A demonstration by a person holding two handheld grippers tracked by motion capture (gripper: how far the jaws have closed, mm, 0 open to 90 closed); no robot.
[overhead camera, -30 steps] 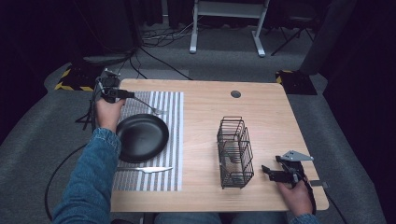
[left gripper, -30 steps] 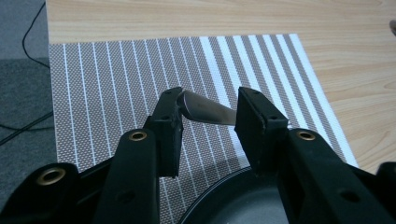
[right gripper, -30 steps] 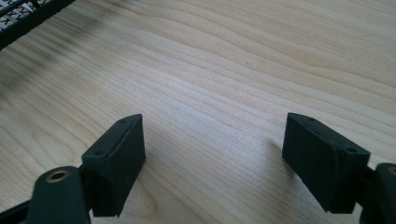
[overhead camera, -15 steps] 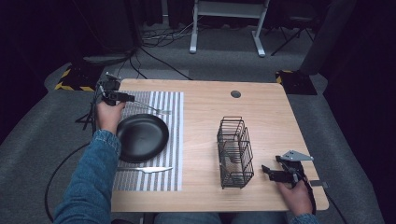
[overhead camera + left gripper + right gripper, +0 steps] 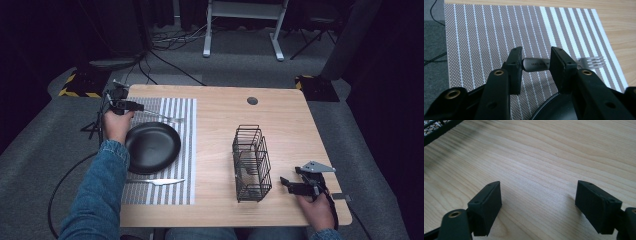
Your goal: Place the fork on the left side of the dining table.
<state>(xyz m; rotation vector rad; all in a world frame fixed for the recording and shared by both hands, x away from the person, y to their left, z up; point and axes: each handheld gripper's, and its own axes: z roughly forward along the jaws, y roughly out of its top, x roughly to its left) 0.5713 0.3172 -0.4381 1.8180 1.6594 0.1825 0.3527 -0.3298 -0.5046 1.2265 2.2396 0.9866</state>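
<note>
- Fork [image 5: 564, 63]: count one. In the left gripper view its handle middle is covered by one jaw; the handle end shows between the jaws, the tines beyond the far one. Engraving on the handle is too small to read. It lies on the striped placemat [image 5: 165, 150], just beyond the plate.
- Left tongs [image 5: 535, 66]: jaws stand narrowly apart on either side of the fork handle. Cannot tell whether both pads touch the metal; a gap shows beside one jaw.
- Right tongs [image 5: 537, 205]: jaws spread wide over bare wood, nothing between them. In the high view they sit near the tabletop's [image 5: 280, 125] near right corner, beside the basket, apart from it.
- Black plate [image 5: 152, 147]: count one, on the placemat. Its left rim is partly hidden by the left hand [image 5: 117, 125]; in the left gripper view it is cut off by the bottom edge.
- Knife [image 5: 157, 181]: count one, on the placemat near its front edge, just beside the plate.
- Black wire basket [image 5: 251, 162]: count one, upright. Something pale lies inside, hard to make out through the wires.
- Placemat: count one; its near left corner is hidden by the denim sleeve [image 5: 100, 200].
</note>
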